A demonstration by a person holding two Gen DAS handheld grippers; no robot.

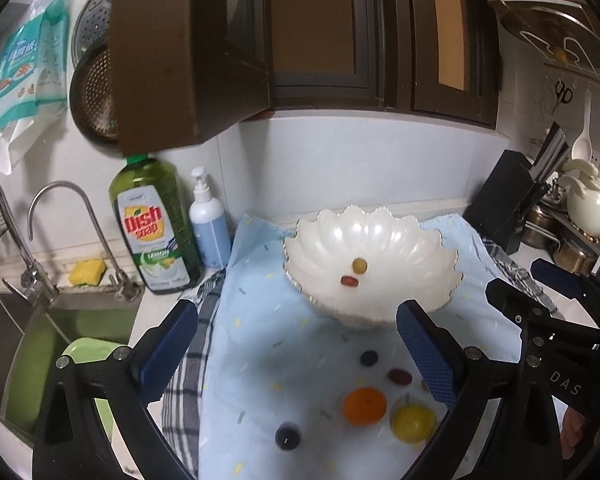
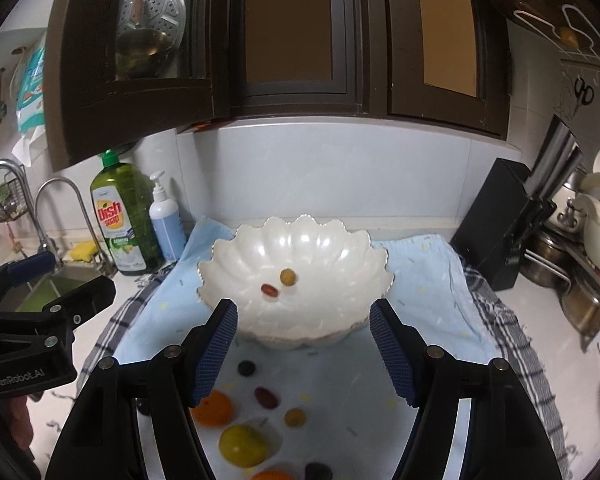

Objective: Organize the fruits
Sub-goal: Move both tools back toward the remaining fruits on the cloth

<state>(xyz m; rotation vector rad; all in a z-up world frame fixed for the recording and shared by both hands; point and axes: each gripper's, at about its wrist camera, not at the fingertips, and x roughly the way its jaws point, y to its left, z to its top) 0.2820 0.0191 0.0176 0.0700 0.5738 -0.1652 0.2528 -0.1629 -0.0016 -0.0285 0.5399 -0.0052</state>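
A white scalloped bowl (image 1: 380, 232) (image 2: 300, 240) stands on a light blue cloth (image 1: 260, 320). Inside it lie a yellow-green grape (image 1: 359, 265) and a red fruit (image 1: 349, 281). In front of the bowl the cloth carries an orange (image 1: 365, 406), a yellow fruit (image 1: 414, 424), a red fruit (image 1: 399, 376) and dark grapes (image 1: 369, 358). My left gripper (image 1: 296, 344) hovers open over these loose fruits, holding nothing. My right gripper (image 2: 304, 328) is open just before the bowl, above the orange (image 2: 214, 408) and the yellow fruit (image 2: 243, 444), with nothing between its pads.
A green dish soap bottle (image 1: 152, 224) and a pump bottle (image 1: 208, 220) stand left of the cloth, beside the faucet (image 1: 60, 216) and sink (image 1: 32, 340). A black knife block (image 2: 500, 220) and steel pots (image 2: 572, 280) are at the right. A brown cabinet door (image 1: 172, 52) hangs open overhead.
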